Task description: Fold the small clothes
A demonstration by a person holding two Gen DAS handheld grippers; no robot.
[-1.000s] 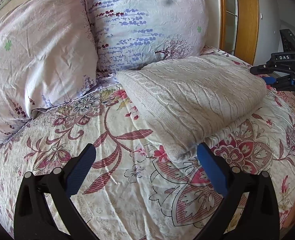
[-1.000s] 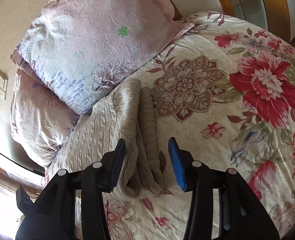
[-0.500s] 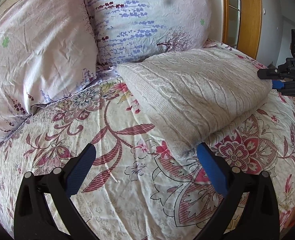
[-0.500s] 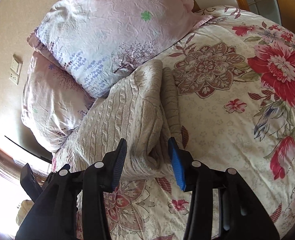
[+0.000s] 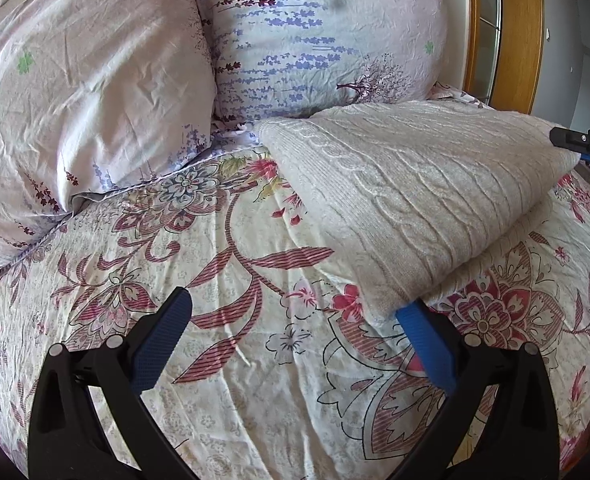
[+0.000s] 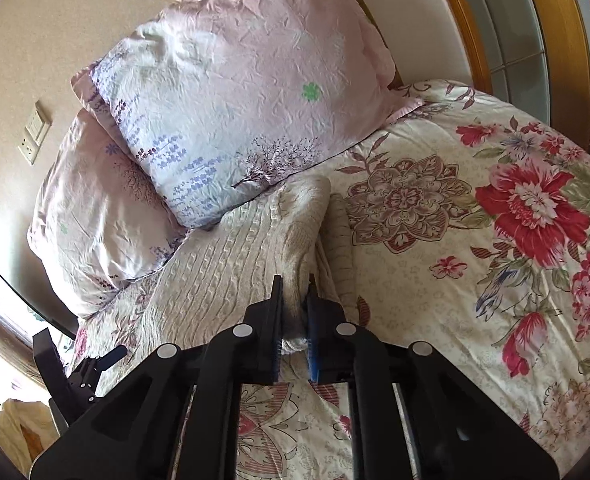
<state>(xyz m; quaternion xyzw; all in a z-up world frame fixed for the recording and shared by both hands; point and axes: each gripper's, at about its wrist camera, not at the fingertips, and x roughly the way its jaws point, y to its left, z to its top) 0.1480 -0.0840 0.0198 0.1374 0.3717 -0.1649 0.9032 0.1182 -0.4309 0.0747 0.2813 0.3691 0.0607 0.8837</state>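
A folded cream cable-knit sweater (image 5: pixel 415 184) lies on the floral bedspread (image 5: pixel 235 360), up against the pillows. My left gripper (image 5: pixel 295 308) is open and empty above the bedspread, its right fingertip (image 5: pixel 415 320) at the sweater's near corner. In the right wrist view the sweater (image 6: pixel 231 260) lies in layers, and my right gripper (image 6: pixel 295 284) is shut on a fold at its edge. The right gripper's tip also shows at the far right of the left wrist view (image 5: pixel 583 136).
Two pink floral pillows (image 5: pixel 95 100) (image 5: pixel 319 36) lean against the headboard wall. A wooden door frame (image 5: pixel 531 32) stands behind the bed's right side. A wall socket plate (image 6: pixel 35 132) is by the pillows. The bedspread (image 6: pixel 495 240) extends right of the sweater.
My right gripper has moved forward onto the sweater's edge and closed on a fold. My left gripper has stayed open, shifting slightly nearer the sweater's corner.
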